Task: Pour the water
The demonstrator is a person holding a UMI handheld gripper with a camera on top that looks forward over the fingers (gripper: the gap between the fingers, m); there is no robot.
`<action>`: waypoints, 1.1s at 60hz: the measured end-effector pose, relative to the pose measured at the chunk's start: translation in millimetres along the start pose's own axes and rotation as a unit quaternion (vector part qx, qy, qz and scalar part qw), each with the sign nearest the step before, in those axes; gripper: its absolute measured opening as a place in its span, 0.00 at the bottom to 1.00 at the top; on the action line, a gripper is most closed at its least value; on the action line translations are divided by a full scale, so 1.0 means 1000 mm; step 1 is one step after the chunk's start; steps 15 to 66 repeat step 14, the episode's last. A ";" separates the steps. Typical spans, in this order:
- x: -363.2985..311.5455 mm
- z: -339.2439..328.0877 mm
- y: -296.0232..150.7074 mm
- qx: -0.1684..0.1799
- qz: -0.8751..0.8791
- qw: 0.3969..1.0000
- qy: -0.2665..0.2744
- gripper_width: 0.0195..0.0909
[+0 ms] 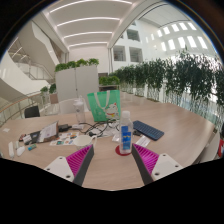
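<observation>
Round wooden table [175, 125] fills the foreground, with a green chair [103, 103] at its far side and a dark flat tablet-like item [148, 130] just right of the bottle. Clear water bottle [126, 133] with a blue label stands upright on the table, just ahead of the fingers, nearer the right one. Gripper [113, 160] fingers spread wide apart, pink pads [80, 159] bare, holding and touching nothing.

A light wooden bench [170, 125] is strewn with clutter: a green bag [101, 103] is stood upright near the middle, a dark flat tablet [148, 130] is laid to its right, and tangled cables [92, 130] are spread nearby. Potted plants [165, 78] are lined up behind.
</observation>
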State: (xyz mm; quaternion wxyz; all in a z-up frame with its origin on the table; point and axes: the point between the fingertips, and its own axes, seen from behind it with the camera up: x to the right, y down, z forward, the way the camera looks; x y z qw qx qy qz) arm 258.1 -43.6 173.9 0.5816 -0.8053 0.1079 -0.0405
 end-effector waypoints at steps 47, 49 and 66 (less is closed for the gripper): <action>-0.073 -0.141 -0.003 0.000 -0.024 0.999 0.025 0.89; -0.073 -0.141 -0.003 0.000 -0.024 0.999 0.025 0.89; -0.073 -0.141 -0.003 0.000 -0.024 0.999 0.025 0.89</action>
